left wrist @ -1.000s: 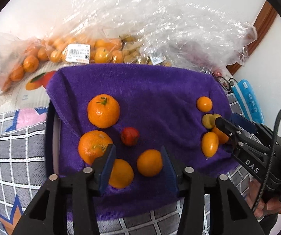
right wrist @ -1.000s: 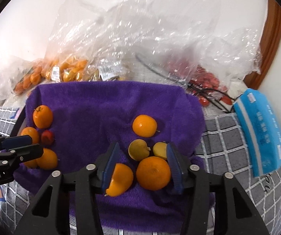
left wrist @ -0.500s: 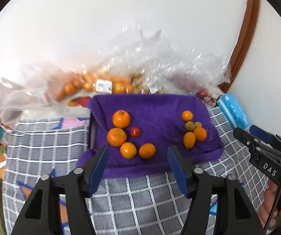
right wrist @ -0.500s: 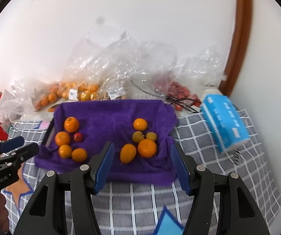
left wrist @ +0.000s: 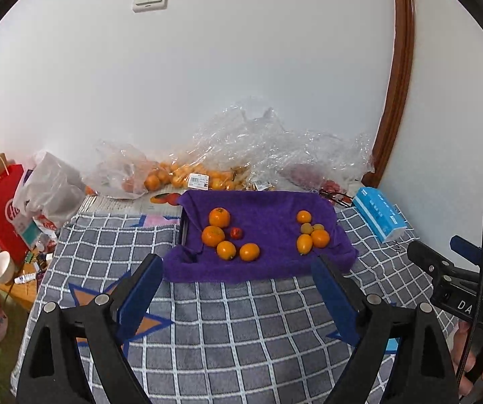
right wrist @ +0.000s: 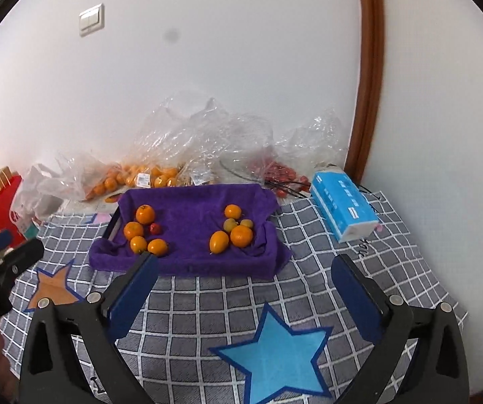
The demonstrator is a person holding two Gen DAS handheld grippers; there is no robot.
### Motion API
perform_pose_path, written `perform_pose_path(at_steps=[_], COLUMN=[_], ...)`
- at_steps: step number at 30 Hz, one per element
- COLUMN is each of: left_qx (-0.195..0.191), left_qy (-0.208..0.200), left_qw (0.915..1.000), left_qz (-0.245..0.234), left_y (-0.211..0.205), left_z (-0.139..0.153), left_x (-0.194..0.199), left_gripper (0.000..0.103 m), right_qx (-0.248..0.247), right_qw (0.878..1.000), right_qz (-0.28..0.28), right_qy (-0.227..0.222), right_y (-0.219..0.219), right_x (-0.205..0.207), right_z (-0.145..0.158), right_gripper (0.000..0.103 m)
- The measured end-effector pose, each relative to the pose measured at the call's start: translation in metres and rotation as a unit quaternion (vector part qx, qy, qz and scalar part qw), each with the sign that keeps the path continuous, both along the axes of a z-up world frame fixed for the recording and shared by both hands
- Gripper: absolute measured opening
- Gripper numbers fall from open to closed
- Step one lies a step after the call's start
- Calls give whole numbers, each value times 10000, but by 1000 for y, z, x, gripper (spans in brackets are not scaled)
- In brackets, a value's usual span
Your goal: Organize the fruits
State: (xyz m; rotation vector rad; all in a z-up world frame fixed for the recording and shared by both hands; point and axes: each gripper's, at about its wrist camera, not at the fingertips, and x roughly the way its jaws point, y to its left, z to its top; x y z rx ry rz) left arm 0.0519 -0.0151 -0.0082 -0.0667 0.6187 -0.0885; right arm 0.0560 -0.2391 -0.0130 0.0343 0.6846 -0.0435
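The left gripper [left wrist: 238, 289] has just been opening, and its two flat blue fingers [left wrist: 138, 294] now stand wide apart with nothing between them, touching nothing. The right gripper [right wrist: 248, 289] has just been opening too; its blue fingers [right wrist: 133, 298] are spread very wide and hold nothing. Both hang above a soft grey blanket [left wrist: 241, 333] with white checks and star shapes. Farther off lies a fuzzy purple towel [left wrist: 265, 215], draped over a tray. The fruits sit on it in two groups. On its left side are four round oranges [left wrist: 219, 217] around one small red fruit [left wrist: 236, 233]. On its right side are three orange fruits [left wrist: 320, 238], one of them egg-shaped, and two small yellowish ones. Behind the towel, crinkly clear plastic bags [left wrist: 241, 155] with more fruit rest against the white wall. A blue tissue pack [right wrist: 342, 207] lies to the right.
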Motion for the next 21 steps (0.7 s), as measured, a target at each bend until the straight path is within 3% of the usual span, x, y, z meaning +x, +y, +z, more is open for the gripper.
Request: perform_pose_path(at_steps=[9,21], left_qx=[149,113], left_qy=[-229,-173], left_qw=[9994,9996], left_qz=[191,172], left_y=[1,1], left_z=[4,3], left_x=[-23,-29], left_gripper=[90,90], right_qx=[39,-4], right_qw=[9999,9998], right_qz=[-18,-13], right_qy=[-143,-180], right_y=[-2,-1], right_x=[-22,-31], right_z=[7,11], right_gripper=[101,101])
